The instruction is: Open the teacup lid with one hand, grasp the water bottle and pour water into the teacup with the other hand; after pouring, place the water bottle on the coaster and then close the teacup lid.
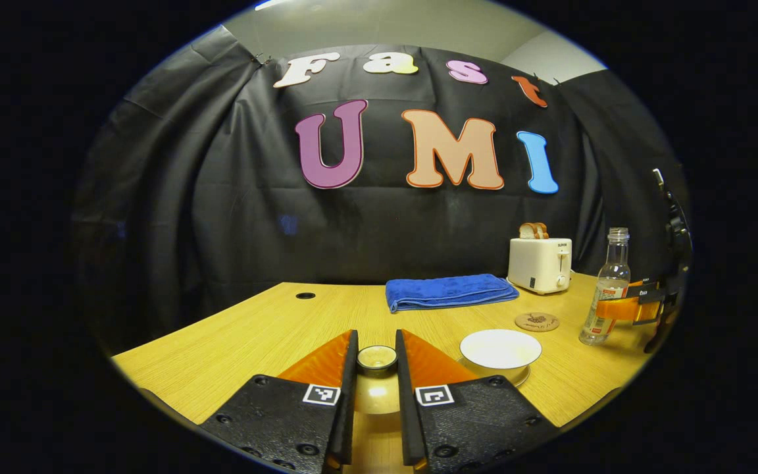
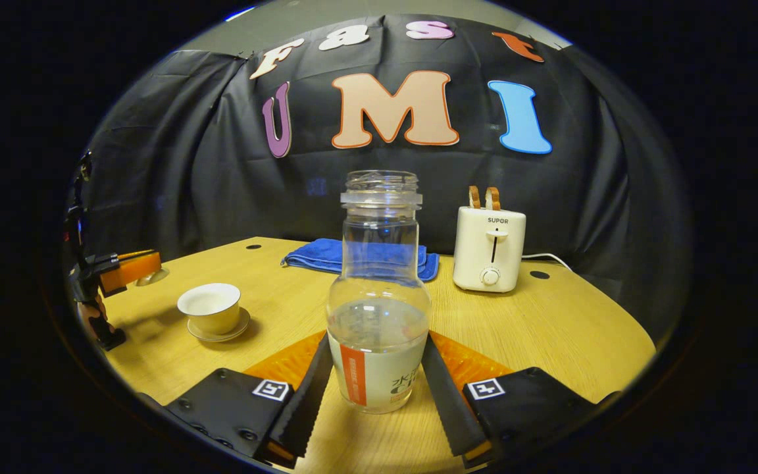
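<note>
My right gripper (image 2: 377, 378) has both fingers pressed against the lower sides of the clear plastic water bottle (image 2: 378, 316), which stands upright and uncapped on the light wooden table (image 2: 550, 329) near its front edge, about a third full of water. In the left gripper view that same bottle (image 1: 606, 289) stands toward the table's right edge with the right gripper (image 1: 622, 308) around its label.

My left gripper (image 1: 377, 359) pinches the knob of the small pale teacup lid (image 1: 377, 378), jaws drawn in close on either side of it; I think the lid is lifted clear of the table, though the view along my fingers is too tight to be sure. The white porcelain teacup (image 1: 501, 350) sits open on its saucer just right of my left fingers, near the front edge. In the right gripper view the cup (image 2: 210, 307) sits toward the table's left edge, with the left gripper (image 2: 130, 268) beyond it.

The round brown cork coaster (image 1: 537, 321) lies bare between the teacup and the bottle, a little farther back. Behind it, toward the rear edge, a folded blue towel (image 1: 448, 291) lies flat, and beside that stands a cream two-slot toaster (image 1: 540, 263) with bread slices poking up.
</note>
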A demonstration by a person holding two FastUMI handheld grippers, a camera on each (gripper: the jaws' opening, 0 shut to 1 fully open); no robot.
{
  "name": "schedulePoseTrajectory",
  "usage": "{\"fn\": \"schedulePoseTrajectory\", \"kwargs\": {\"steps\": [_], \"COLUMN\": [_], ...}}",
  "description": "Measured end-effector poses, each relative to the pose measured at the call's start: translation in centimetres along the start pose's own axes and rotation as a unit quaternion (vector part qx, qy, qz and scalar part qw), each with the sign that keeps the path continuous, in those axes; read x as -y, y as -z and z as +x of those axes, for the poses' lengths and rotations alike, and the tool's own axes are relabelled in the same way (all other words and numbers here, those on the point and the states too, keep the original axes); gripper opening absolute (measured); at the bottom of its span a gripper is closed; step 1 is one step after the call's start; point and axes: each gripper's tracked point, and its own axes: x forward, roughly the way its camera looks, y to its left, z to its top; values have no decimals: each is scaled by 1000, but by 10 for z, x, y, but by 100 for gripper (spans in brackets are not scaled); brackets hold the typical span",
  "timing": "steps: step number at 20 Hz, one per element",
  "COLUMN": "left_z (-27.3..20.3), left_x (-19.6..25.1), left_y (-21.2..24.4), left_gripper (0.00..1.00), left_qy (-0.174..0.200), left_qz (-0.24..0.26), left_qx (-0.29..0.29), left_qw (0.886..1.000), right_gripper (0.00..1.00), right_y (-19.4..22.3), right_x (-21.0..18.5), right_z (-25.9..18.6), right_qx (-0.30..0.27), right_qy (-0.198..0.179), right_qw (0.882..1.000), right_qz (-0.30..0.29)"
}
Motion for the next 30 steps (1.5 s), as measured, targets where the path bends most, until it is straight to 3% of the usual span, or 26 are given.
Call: {"fn": "schedulePoseTrajectory", "kwargs": {"steps": [7, 12, 15, 21, 27, 30], "left_z": [-2, -2, -2, -3, -3, -2], "left_x": [-2, -9, -15, -19, -18, -18], "left_y": [-3, -3, -3, -3, -2, -3], "left_gripper": [27, 27, 27, 27, 27, 27], "left_qy": [0, -7, -11, -18, -15, -15], "left_qz": [0, 1, 1, 2, 1, 1], "left_qx": [3, 4, 5, 7, 7, 8], "left_qw": [1000, 1000, 1000, 1000, 1000, 1000], "right_gripper": [82, 82, 82, 81, 83, 82], "right_y": [-7, -10, -13, -8, -8, -15], "right_x": [-14, -20, -28, -61, -68, -70], "right_z": [-1, 3, 4, 15, 22, 28], "right_qx": [15, 23, 30, 17, 7, 9], "right_qy": [26, 55, 74, 63, 66, 79], "right_qw": [996, 985, 965, 917, 890, 865], "right_qz": [-82, -165, -250, -394, -451, -495]}}
